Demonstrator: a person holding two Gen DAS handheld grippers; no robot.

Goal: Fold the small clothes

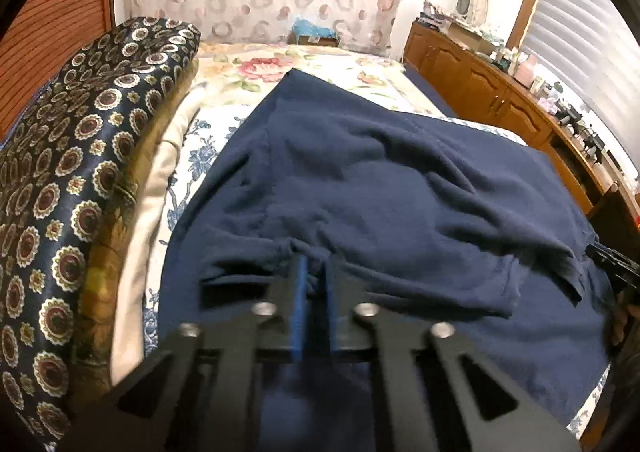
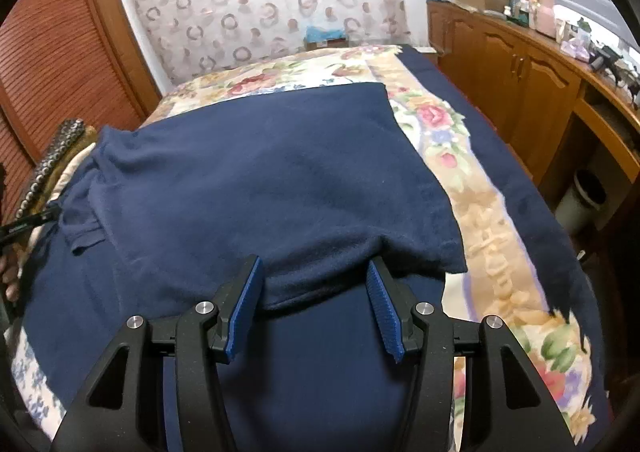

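My left gripper [image 1: 316, 272] pinches the near edge of the navy shirt [image 1: 380, 180], which is spread on the bed just ahead. My right gripper [image 2: 316, 276] gapes around that same folded edge, not clamped. The knit looks soft, light and floppy; best held at hems and corners.

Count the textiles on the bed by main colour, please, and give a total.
Navy: 2, the shirt and the patterned cushion
Cream floral: 1, the bedspread
Plain cream: 1, the cloth beside the cushion
Total: 4
The left gripper pinches the shirt's fold; the right gripper is open at its near edge.
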